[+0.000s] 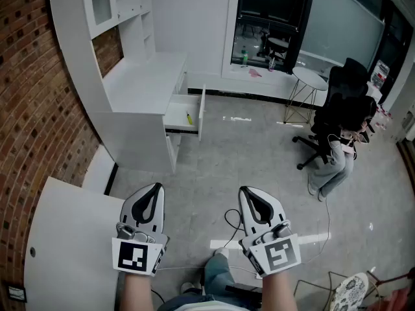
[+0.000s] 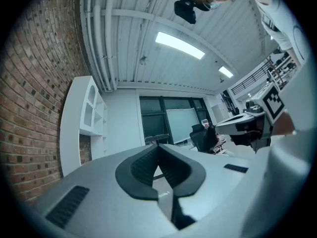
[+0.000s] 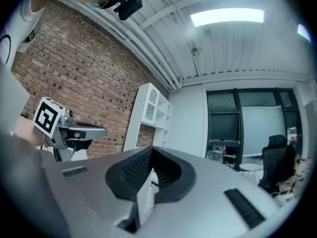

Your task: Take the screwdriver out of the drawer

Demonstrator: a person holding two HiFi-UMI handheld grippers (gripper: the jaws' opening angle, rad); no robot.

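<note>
The white drawer (image 1: 183,117) stands pulled out of the white cabinet desk (image 1: 139,89), far ahead across the floor. A small yellow-handled screwdriver (image 1: 189,118) lies inside it. My left gripper (image 1: 156,188) and right gripper (image 1: 247,190) are held side by side low in the head view, well short of the drawer, pointing toward it. Both are shut with nothing between the jaws. In the left gripper view the left gripper (image 2: 158,146) has its dark pads (image 2: 143,167) meeting at the tip. The right gripper (image 3: 151,150) looks the same in its own view.
A person sits in a black office chair (image 1: 343,102) at the right. A round white side table (image 1: 308,78) stands beyond. A white tabletop (image 1: 65,238) lies at my lower left beside the brick wall (image 1: 32,89). A cable (image 1: 230,219) trails on the grey floor.
</note>
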